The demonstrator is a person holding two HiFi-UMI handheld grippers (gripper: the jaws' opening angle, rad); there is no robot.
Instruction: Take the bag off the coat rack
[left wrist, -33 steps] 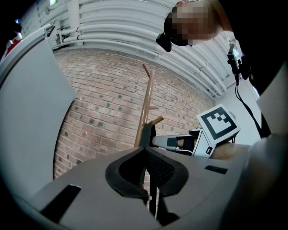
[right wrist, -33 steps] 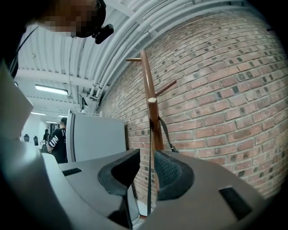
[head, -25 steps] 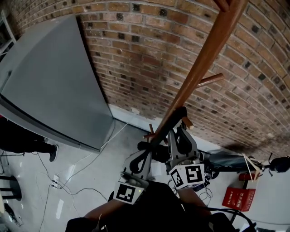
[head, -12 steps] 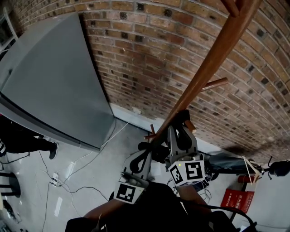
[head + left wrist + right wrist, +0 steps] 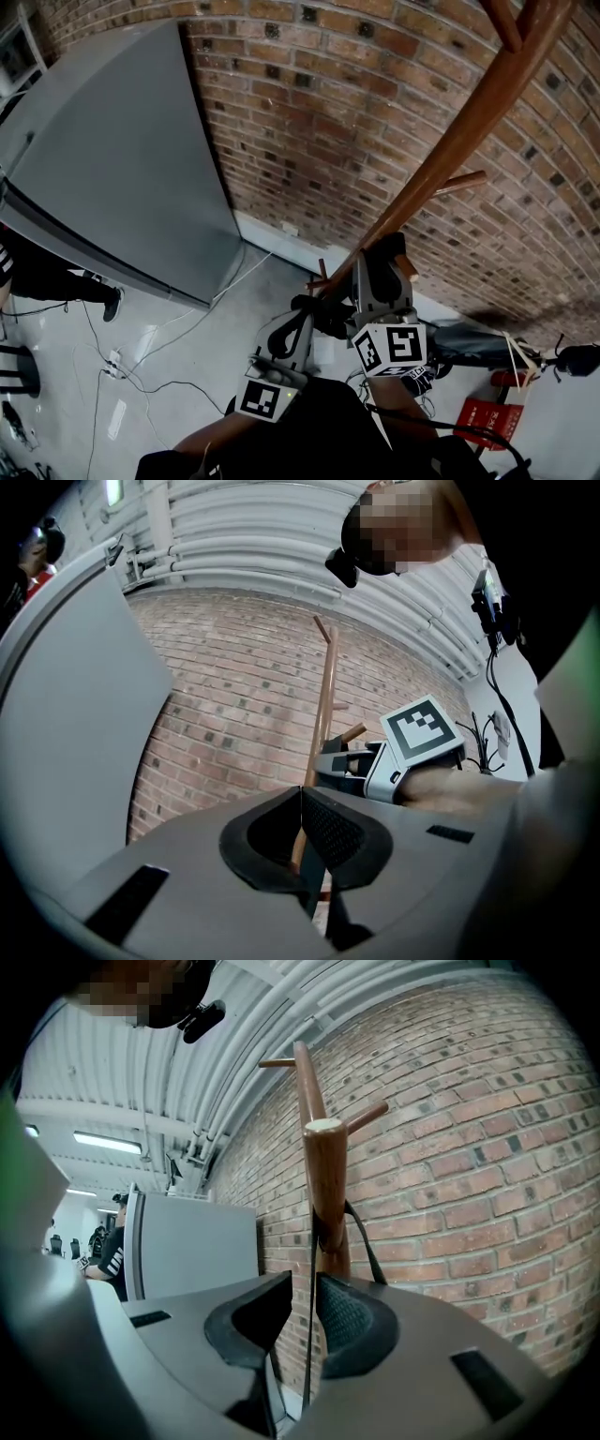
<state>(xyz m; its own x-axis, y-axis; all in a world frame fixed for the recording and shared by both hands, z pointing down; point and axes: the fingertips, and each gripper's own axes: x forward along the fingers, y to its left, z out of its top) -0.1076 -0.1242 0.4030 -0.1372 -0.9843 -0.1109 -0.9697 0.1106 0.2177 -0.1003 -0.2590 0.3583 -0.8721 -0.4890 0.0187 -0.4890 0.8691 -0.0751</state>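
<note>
The wooden coat rack pole (image 5: 441,155) slants from the top right down to the middle, with a peg (image 5: 459,181) sticking out. My right gripper (image 5: 382,251) is up against the pole. In the right gripper view it (image 5: 309,1288) is shut on a thin black bag strap (image 5: 363,1246) that loops over the pole (image 5: 326,1176). My left gripper (image 5: 305,314) sits lower and to the left, beside the pole's lower pegs. In the left gripper view it (image 5: 302,803) is shut on a dark strap, with the pole (image 5: 324,696) behind. The bag's body is hidden.
A brick wall (image 5: 309,112) stands right behind the rack. A large grey cabinet (image 5: 112,159) fills the left. Cables (image 5: 141,375) trail on the floor. A red box (image 5: 487,417) and dark items lie at the lower right. A person (image 5: 37,272) stands at the far left.
My right gripper has risen a little along the pole with the strap. The left gripper has hardly moved. The head view has tilted slightly upward.
</note>
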